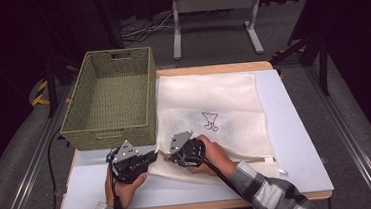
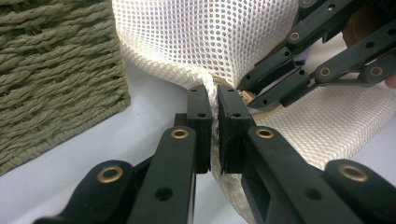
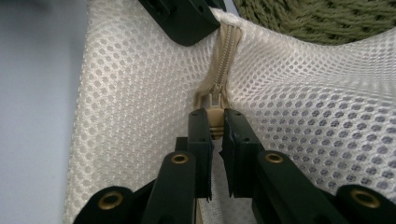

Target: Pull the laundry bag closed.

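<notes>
Tongs (image 3: 215,127) on beige zipper pull (image 3: 214,122)

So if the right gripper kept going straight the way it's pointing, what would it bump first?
Probably the left gripper, clamped on the mesh bag just ahead along the zipper. The woven basket sits beyond; depth is hard to judge.

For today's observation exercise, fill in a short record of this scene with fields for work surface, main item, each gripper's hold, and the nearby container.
Work surface: white table
Main item: white mesh laundry bag, lying flat, with a beige zipper
Left gripper: shut on the mesh bag's corner, at the zipper's end
Right gripper: shut on the zipper pull
Grippers' spacing: close together at the bag's near left corner
Nearby container: green woven basket, left of the bag, nothing visible inside
</notes>
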